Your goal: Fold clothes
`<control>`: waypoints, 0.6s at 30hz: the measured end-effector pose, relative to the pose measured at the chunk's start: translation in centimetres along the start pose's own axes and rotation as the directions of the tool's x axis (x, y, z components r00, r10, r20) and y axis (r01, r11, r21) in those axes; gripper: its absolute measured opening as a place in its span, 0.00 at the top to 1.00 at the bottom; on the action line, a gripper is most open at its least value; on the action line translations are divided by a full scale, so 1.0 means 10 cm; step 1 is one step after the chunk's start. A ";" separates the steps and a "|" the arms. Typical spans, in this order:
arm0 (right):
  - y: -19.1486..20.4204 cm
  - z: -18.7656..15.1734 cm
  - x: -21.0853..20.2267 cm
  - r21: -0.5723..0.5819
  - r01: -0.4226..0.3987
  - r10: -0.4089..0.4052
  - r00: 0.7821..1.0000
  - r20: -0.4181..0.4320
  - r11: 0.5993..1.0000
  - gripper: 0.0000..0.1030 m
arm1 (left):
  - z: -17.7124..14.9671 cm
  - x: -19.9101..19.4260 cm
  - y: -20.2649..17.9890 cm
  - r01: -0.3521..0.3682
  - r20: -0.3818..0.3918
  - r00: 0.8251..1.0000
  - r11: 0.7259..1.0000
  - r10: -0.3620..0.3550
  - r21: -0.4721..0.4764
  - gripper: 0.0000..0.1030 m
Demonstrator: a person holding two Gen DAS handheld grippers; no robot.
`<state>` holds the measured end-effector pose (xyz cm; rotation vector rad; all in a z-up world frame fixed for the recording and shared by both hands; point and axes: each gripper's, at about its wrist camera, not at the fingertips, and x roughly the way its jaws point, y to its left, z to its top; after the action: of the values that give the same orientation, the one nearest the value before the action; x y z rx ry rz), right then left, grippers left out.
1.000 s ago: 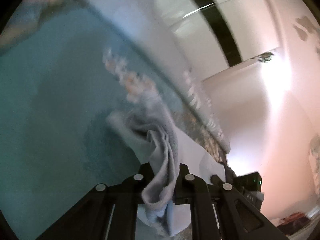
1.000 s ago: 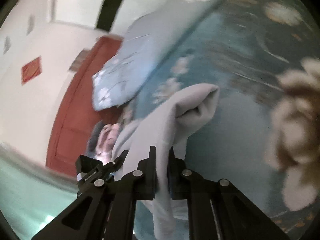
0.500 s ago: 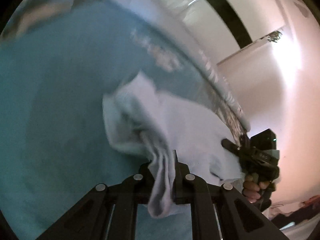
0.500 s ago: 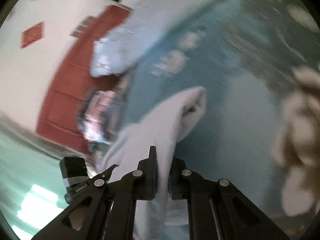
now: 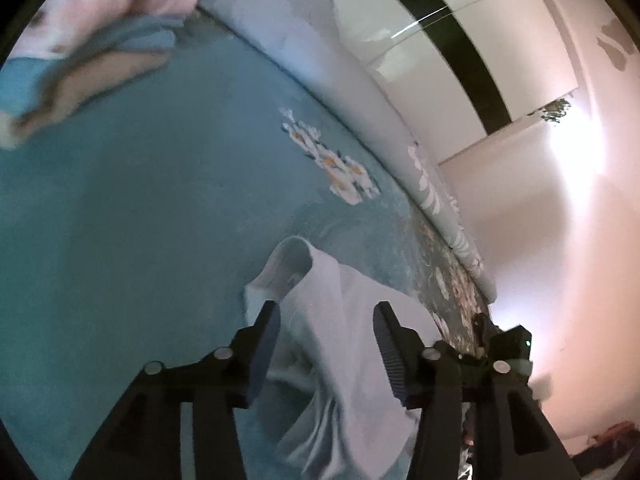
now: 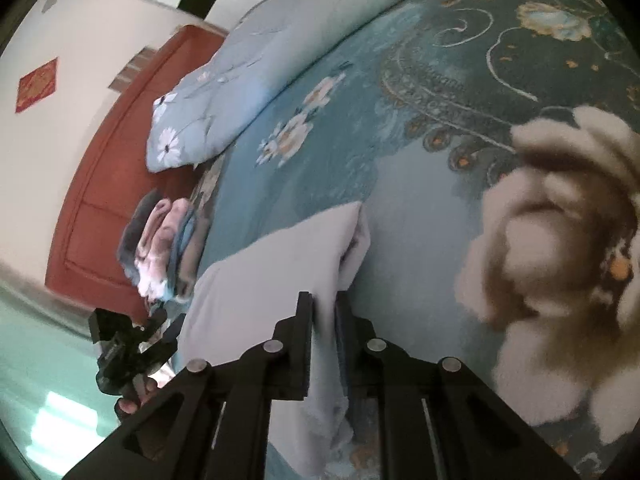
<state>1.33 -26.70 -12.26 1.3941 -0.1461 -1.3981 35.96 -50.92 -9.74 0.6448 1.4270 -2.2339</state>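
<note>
From the left wrist view, the left gripper [image 5: 326, 322] hangs over a teal bedspread [image 5: 132, 220] printed with white and orange flowers; its jaws are opening and stand well apart, and a pale grey garment [image 5: 340, 360] lies between them, slumped on the bedspread with one folded corner standing up just ahead of the fingertips; the left pad sits close against the cloth's edge while the right pad stands clear of it, so the cloth is let go rather than pinched; a light blue floral quilt [image 5: 320, 48] runs along the far edge of the bed; a heap of pink and blue clothes [image 5: 104, 12] lies blurred at the upper left; at the lower right, past the garment, part of the right gripper's black body shows against a pale wall.

From the right wrist view, the right gripper [image 6: 324, 304] has its jaws nearly together and beginning to open, with a fold of the same pale grey garment [image 6: 280, 276] still caught between the pads; the garment spreads flat on the bedspread [image 6: 420, 208] ahead and to the left; a light blue floral pillow [image 6: 216, 96] lies at the upper left by a red-brown door [image 6: 96, 200]; a stack of folded clothes [image 6: 160, 244] sits near the bed's edge; the left gripper [image 6: 128, 344] shows at lower left, with fingers of the hand [image 6: 136, 394] holding it.
</note>
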 end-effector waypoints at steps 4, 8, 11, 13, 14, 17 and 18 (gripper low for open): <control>-0.04 -0.03 0.08 0.020 0.002 -0.001 1.000 -0.027 1.000 0.58 | -0.06 0.25 -0.04 -0.089 -0.077 0.993 0.995 0.093 0.053 0.47; -0.11 -0.12 0.05 0.012 0.004 -0.003 1.000 -0.029 1.000 0.51 | -0.24 0.27 0.12 -0.087 -0.112 0.990 0.996 0.088 0.010 0.38; -0.12 -0.15 0.08 0.006 -0.006 0.006 1.000 -0.027 1.000 0.50 | -0.33 0.21 0.19 -0.053 -0.106 0.993 0.998 0.048 -0.045 0.36; -0.07 -0.16 0.16 -0.001 -0.025 0.025 0.999 -0.035 1.000 0.50 | -0.36 0.23 0.16 -0.054 -0.112 0.993 0.998 0.049 -0.043 0.34; -0.03 -0.17 0.24 0.003 -0.052 0.052 0.997 -0.051 0.999 0.50 | -0.37 0.25 0.15 -0.057 -0.113 0.992 0.998 0.053 -0.037 0.33; 0.03 -0.21 0.34 -0.017 -0.073 0.071 0.995 -0.073 0.997 0.50 | -0.41 0.27 0.07 -0.063 -0.114 0.992 0.998 0.062 -0.008 0.33; 0.06 -0.23 0.37 -0.028 -0.073 0.071 0.995 -0.074 0.997 0.48 | -0.42 0.28 0.04 -0.065 -0.115 0.991 0.998 0.065 0.002 0.33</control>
<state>4.48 -28.29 -14.85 1.3992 -0.1253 -1.2831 34.61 -47.51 -13.25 0.8193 1.4400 -2.1767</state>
